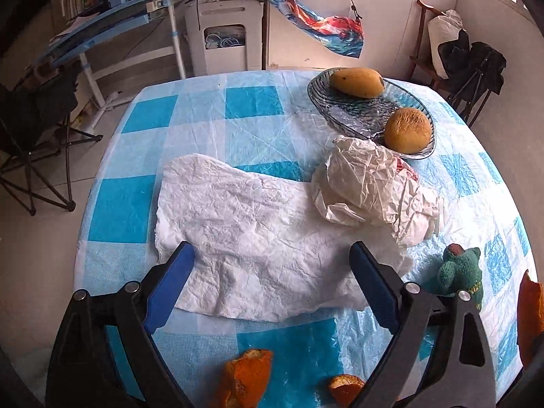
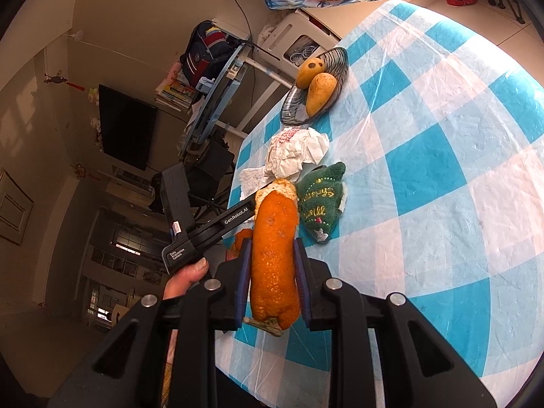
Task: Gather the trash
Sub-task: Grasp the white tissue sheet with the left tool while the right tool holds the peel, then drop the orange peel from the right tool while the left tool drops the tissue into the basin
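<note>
Left tongs [image 1: 272, 258]: jaws stand wide apart, nothing gripped. Both blue pads hang over a flat white tissue sheet [image 1: 251, 238] spread at centre frame on the counter [image 1: 251, 102], which carries a blue-and-white checked cover. Whether the pads touch the sheet cannot be told.

Right tongs [image 2: 272, 268]: jaws closed to a narrow gap on a long strip of orange peel [image 2: 273, 255]. The strip stands between the two pads at lower centre of the right wrist view, and both pads press its sides. Its far end shows white pith.

Other trash, left wrist view:
- A crumpled paper wrapper [image 1: 370, 190] lies right of centre, on the far right part of the tissue sheet and just beside the glass dish [image 1: 326, 108].
- One peel piece [image 1: 246, 377] lies at bottom centre; a second, smaller piece [image 1: 345, 387] lies just right of it.
- A further peel edge [image 1: 530, 306] shows at the far right border.

Non-trash items:
- The glass dish, upper right, holds two mangoes [image 1: 357, 81].
- A green knitted toy [image 1: 460, 272] lies at lower right, near the tissue sheet.

In the right wrist view, a hand [image 2: 185, 277] at lower left holds the handle of the left tool.
</note>
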Demonstrator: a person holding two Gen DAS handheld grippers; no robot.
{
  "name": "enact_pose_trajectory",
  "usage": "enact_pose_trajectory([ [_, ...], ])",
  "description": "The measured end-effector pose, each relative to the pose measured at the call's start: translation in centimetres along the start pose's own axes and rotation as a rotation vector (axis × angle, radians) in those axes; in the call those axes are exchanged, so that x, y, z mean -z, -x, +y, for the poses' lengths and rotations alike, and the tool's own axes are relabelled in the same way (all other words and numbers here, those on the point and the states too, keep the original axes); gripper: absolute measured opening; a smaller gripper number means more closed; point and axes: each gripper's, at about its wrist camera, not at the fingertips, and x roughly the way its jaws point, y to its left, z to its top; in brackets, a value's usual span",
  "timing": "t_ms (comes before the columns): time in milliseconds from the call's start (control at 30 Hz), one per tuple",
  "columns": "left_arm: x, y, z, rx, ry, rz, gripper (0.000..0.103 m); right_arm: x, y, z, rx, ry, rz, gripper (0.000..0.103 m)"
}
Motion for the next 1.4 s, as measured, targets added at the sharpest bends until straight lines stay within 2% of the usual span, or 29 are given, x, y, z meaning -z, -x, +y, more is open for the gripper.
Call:
enact_pose_trajectory([
  [33,0.0,0.1,-0.3,0.0,-0.022,-0.008,0.069,0.0,0.0,0.0,-0.004,-0.002,0.001,0.026],
  [67,0.0,0.1,-0.7,-0.001,-0.036,-0.015,0.058,-0.1,-0.1,0.0,-0.009,-0.004,0.003,0.026],
  [100,0.1,0.3,-0.8,-0.001,-0.047,-0.026,0.042,-0.1,-0.1,0.0,-0.012,-0.005,0.004,0.026],
  [133,0.2,0.5,-0.8,0.002,-0.048,-0.033,0.034,0.0,-0.1,0.0,-0.014,-0.005,0.005,0.026],
  [167,0.3,0.7,-0.6,0.007,-0.037,-0.036,0.018,0.0,-0.1,0.1,-0.015,-0.004,0.006,0.026],
  [200,0.3,0.8,-0.3,0.012,-0.019,-0.036,0.007,0.0,0.0,0.1,-0.016,-0.004,0.005,0.026],
  [233,0.4,1.0,0.2,0.019,0.006,-0.039,0.005,0.1,0.1,0.2,-0.017,-0.003,0.005,0.026],
  [367,1.1,3.1,2.4,0.008,0.081,-0.087,0.004,0.3,0.5,0.2,-0.015,-0.002,-0.003,0.026],
  [500,1.7,7.1,4.3,0.018,0.133,-0.164,0.004,0.5,0.9,0.2,-0.008,0.001,-0.01,0.026],
  [733,3.0,14.2,5.9,0.087,0.201,-0.272,0.004,0.5,1.0,0.4,0.016,0.023,-0.02,0.026],
  [900,6.6,18.9,5.3,0.132,0.214,-0.313,0.004,1.2,1.5,1.8,0.025,0.09,-0.015,0.026],
  [1033,11.2,21.9,4.3,0.151,0.201,-0.31,0.004,3.2,1.9,3.5,0.017,0.162,0.012,0.026],
  [1133,14.7,23.7,3.6,0.145,0.186,-0.301,0.004,6.6,1.4,4.3,0.028,0.217,0.089,0.027],
  [1333,20.1,26.1,3.9,0.143,0.201,-0.276,0.004,14.5,-0.9,6.7,0.131,0.429,0.337,0.027],
  [1400,21.6,26.6,3.9,0.141,0.211,-0.269,0.004,16.9,-1.6,6.6,0.161,0.461,0.416,0.027],
])
